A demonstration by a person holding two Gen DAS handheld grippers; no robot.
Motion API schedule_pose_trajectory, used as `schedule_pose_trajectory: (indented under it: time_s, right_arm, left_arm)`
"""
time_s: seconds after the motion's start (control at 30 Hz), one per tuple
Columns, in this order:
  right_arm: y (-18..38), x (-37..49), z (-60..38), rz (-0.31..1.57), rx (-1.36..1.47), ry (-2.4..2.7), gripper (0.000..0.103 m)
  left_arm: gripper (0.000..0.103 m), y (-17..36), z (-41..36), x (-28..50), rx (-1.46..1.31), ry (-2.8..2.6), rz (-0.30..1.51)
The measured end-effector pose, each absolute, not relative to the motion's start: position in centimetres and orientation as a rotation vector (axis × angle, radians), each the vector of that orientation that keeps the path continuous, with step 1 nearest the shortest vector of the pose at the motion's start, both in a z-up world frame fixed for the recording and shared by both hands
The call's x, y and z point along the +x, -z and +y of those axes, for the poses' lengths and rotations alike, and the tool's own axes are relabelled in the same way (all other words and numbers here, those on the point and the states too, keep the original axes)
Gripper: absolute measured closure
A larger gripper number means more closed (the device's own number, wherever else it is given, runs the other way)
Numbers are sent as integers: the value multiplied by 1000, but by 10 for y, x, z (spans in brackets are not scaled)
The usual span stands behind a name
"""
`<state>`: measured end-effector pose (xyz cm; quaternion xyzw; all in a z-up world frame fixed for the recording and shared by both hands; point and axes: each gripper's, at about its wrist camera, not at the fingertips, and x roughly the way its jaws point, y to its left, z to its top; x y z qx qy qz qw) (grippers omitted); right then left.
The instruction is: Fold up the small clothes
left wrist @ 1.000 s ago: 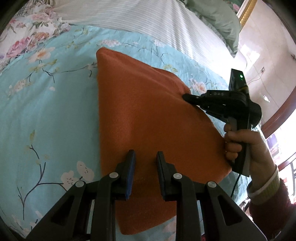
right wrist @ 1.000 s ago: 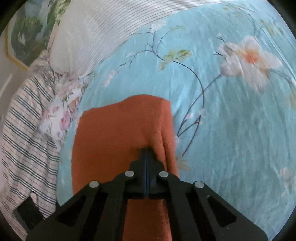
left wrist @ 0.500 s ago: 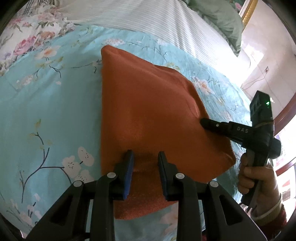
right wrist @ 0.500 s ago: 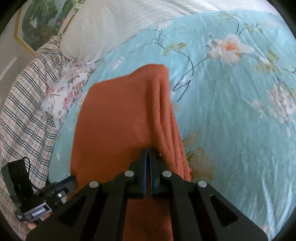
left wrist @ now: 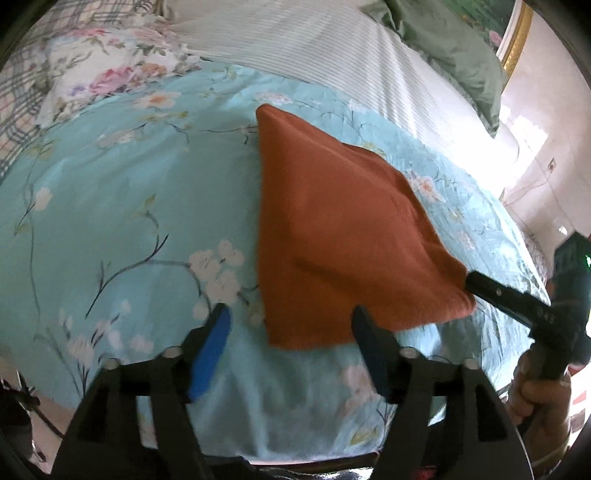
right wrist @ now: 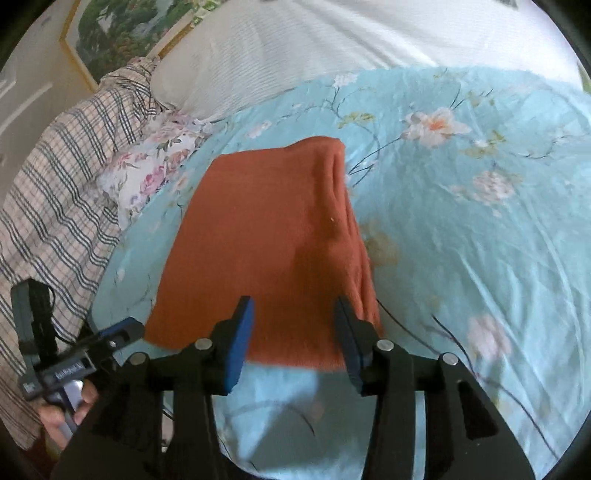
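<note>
A folded orange cloth [left wrist: 332,236] lies flat on the light blue floral bedspread [left wrist: 122,206]; it also shows in the right wrist view [right wrist: 266,251]. My left gripper [left wrist: 291,325] is open and empty, its fingers just short of the cloth's near edge. My right gripper [right wrist: 293,314] is open and empty, with its fingers over the cloth's near edge. In the left wrist view the right gripper [left wrist: 517,299] sits at the cloth's right corner. In the right wrist view the left gripper [right wrist: 85,358] is at the cloth's left corner.
A white striped pillow [left wrist: 332,48] and a green cloth [left wrist: 450,48] lie at the bed's far end. A floral cloth [right wrist: 147,173] and a plaid cloth [right wrist: 55,192] lie beside the bedspread. A framed picture [right wrist: 122,33] hangs behind. The bed's near edge [left wrist: 295,454] is close.
Both grippers opened and drew back toward the near edge. The right gripper let go of the cloth's edge, and the cloth now lies flat and folded.
</note>
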<state>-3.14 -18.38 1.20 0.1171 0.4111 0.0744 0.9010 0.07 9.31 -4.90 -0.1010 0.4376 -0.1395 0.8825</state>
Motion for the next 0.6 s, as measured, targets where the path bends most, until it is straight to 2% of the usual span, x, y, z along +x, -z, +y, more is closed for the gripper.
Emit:
schedule_pose_trajectory:
  time_s: [0.1,0.27,0.4,0.47,0.6]
  right_arm:
    - [-11,-50,-184,855,222,-139,53]
    - [-4,-72,-188,884,269,-131,34]
    - [1,-98,-185,900,289,-106,27]
    - [2,-112,-184,887,300,-89,16]
    - [11,-133,-178,893,352,-108,9]
  left_arm:
    - [26,48,93,-10,-206,277,892]
    - [22,52,85,-21,-146,258,899]
    - [21,56,85,-33,-134,251,940]
    - [21,56,86,-44,-116,225,938]
    - [21,55,86,-64,-70,195,932]
